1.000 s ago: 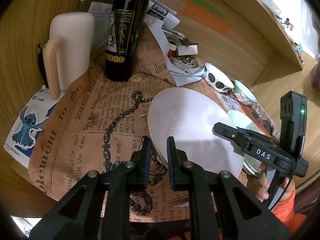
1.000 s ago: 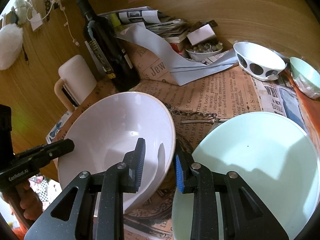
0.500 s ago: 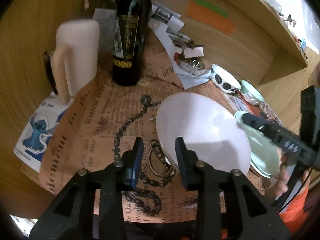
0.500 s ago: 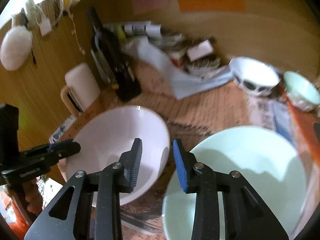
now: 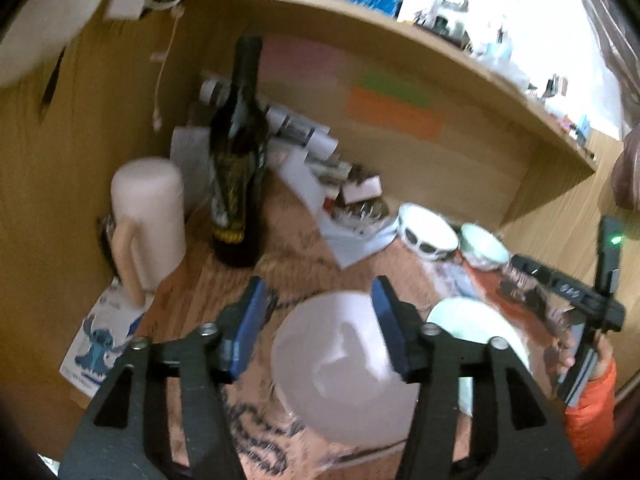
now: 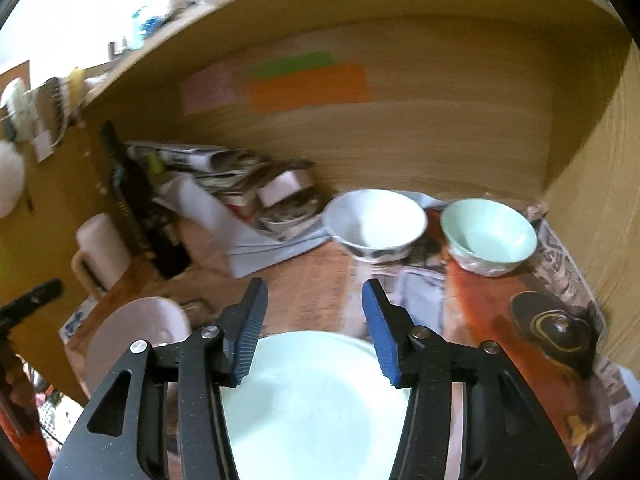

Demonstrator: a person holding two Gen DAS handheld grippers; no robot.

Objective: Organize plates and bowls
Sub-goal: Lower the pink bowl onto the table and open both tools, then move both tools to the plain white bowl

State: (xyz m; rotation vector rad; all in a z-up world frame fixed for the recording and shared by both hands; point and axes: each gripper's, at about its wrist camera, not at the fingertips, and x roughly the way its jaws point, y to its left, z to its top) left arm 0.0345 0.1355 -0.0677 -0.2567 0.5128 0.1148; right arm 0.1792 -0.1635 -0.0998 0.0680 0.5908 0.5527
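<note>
A shallow white ceramic bowl (image 5: 344, 364) and a pale mint-green round plate (image 6: 316, 408) sit side by side on the newsprint-covered desk, each lying just below and ahead of a gripper. Beyond them, toward the back right corner, stand a white bowl with dark oval spots (image 6: 374, 224) and a small mint-green bowl (image 6: 488, 236), close together. The right gripper (image 6: 314, 330), its jaws opening and empty, hangs over the plate's far rim and points almost straight at the two small bowls; it looks the nearer tool for them. The left gripper (image 5: 318, 326), jaws also opening with nothing between the pads, hovers above the white bowl, further to the left. A dark wine bottle (image 5: 238, 184) and cream jug (image 5: 146, 224) stand off to the left.
</note>
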